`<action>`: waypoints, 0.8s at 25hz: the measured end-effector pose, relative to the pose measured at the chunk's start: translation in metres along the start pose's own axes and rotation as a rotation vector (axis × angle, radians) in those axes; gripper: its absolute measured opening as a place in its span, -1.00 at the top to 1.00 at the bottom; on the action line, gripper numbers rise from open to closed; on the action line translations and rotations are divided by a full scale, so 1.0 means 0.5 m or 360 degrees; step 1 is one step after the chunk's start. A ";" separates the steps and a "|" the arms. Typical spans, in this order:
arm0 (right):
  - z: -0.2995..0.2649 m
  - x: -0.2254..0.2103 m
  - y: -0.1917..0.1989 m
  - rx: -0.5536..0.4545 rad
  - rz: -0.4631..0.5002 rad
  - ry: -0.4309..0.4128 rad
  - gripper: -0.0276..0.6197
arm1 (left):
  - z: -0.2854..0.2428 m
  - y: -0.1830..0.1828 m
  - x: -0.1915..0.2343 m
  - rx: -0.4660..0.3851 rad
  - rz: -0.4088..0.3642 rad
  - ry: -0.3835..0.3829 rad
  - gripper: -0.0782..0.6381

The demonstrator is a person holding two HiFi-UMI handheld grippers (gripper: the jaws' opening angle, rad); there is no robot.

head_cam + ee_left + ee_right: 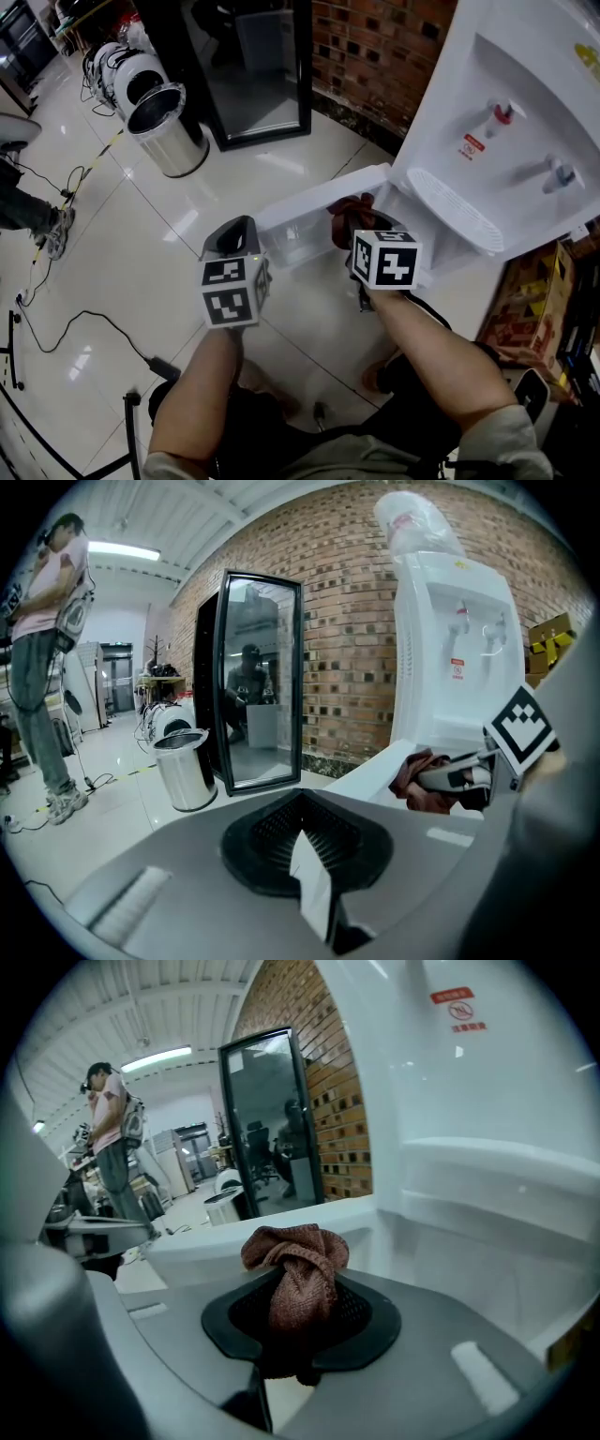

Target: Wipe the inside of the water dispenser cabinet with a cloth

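Observation:
The white water dispenser (525, 112) stands at the right, and its lower cabinet door (309, 220) hangs open toward the left. My right gripper (350, 230) is shut on a bunched reddish-brown cloth (349, 208), held at the cabinet opening just behind the door's top edge. In the right gripper view the cloth (298, 1269) sticks up from between the jaws (295, 1326), with the white cabinet wall (487, 1194) close on the right. My left gripper (234, 234) is shut and holds nothing, left of the door. The left gripper view shows the cloth (417, 775) to its right.
A steel trash bin (169, 127) and a black-framed glass-door cabinet (248, 66) stand on the glossy tile floor to the left, against a brick wall (375, 47). Cables (66, 323) trail over the floor at the left. Cardboard boxes (534, 300) sit right of the dispenser. A person (47, 649) stands far off.

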State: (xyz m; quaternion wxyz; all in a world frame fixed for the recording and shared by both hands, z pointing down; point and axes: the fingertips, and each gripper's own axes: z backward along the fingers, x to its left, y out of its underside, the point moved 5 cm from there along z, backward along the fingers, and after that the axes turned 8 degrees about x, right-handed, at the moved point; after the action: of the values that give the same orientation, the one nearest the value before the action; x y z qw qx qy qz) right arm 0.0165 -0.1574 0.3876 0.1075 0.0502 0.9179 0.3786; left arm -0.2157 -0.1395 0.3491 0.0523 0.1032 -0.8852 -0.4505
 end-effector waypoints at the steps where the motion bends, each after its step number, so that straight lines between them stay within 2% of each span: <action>1: 0.005 0.025 0.005 0.0012 0.0045 -0.0055 0.58 | 0.003 -0.002 0.005 -0.0007 0.0013 -0.0003 0.78; 8: 0.031 0.181 0.048 0.0063 0.0407 -0.0343 0.58 | 0.025 0.000 0.033 -0.0038 0.0052 -0.0034 0.78; 13: 0.031 0.279 0.076 0.0066 0.0658 -0.0519 0.58 | 0.037 0.017 0.053 -0.0011 0.0074 -0.0035 0.78; 16: 0.017 0.310 0.092 0.0094 0.0755 -0.0572 0.58 | 0.038 0.026 0.051 0.0016 0.0055 -0.0013 0.78; 20: -0.015 0.319 0.105 0.0121 0.0841 -0.0554 0.58 | 0.035 0.029 0.046 0.0042 0.0027 0.0017 0.78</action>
State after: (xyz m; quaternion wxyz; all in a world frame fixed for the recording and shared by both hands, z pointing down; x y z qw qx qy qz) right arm -0.1395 -0.0975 0.4045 0.1591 0.3550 0.8543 0.3447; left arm -0.2431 -0.1225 0.3503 0.0595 0.0987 -0.8917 -0.4377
